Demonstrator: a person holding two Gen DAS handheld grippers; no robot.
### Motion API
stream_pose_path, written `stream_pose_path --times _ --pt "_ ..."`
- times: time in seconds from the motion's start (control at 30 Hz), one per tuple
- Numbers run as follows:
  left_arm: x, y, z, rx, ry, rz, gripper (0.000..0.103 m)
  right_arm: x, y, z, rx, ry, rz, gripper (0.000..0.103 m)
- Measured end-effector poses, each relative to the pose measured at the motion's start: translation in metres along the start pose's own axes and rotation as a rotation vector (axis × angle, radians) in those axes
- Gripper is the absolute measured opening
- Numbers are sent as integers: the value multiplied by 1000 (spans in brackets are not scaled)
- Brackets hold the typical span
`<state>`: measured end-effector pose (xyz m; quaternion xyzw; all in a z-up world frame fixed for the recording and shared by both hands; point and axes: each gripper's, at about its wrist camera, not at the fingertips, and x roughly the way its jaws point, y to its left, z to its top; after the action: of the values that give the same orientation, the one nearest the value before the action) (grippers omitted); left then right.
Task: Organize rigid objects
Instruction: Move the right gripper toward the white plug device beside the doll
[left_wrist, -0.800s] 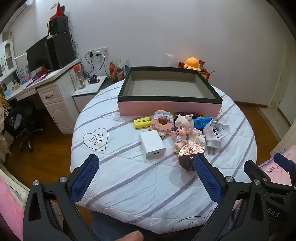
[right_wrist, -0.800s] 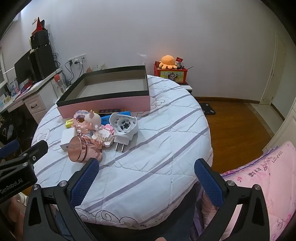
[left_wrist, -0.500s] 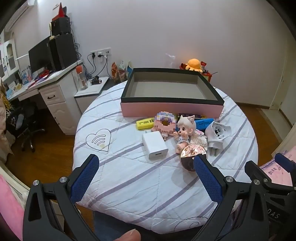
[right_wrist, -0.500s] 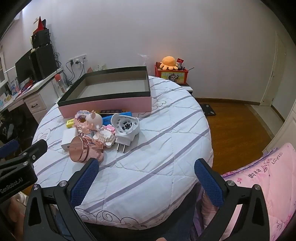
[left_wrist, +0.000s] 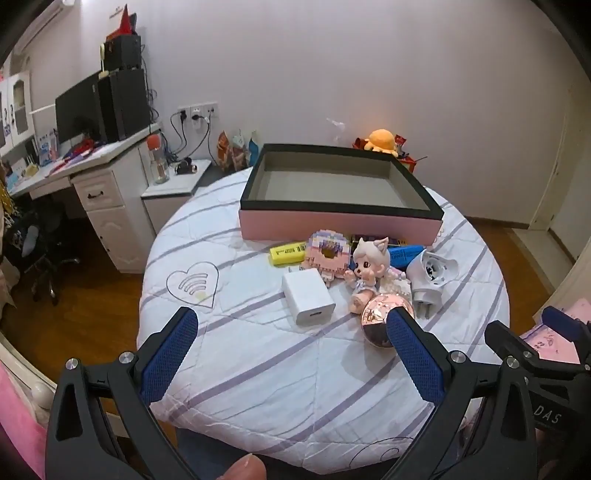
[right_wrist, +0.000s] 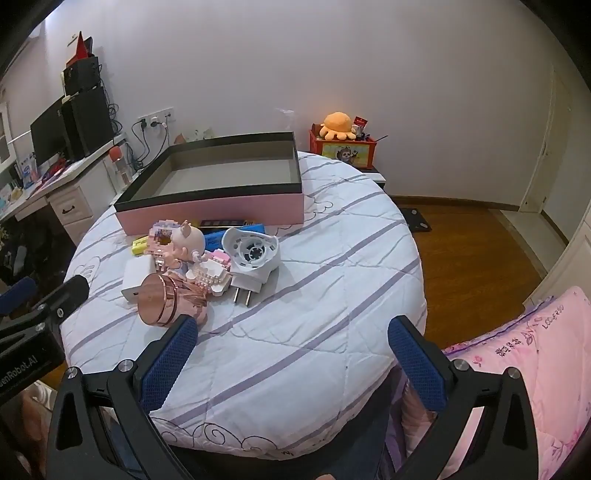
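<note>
— Hovering above the near edge of the table (left_wrist: 258, 369), both the left gripper (left_wrist: 291, 354) and right gripper (right_wrist: 291, 358) are held wide apart, nothing between them.

— Which is best taken first?

— The white charger (left_wrist: 308, 295), lying just before the empty pink box (left_wrist: 340, 225); flat sides should be squeezed.
</note>
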<state>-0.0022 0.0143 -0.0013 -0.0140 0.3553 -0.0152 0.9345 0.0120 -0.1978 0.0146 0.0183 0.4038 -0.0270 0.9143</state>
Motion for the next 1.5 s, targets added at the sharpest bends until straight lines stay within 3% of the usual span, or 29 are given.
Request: stream_pose_path --times 1.5 --pt "26 12 9 4 16 48 103 25 13 19 -24 8 15 103"
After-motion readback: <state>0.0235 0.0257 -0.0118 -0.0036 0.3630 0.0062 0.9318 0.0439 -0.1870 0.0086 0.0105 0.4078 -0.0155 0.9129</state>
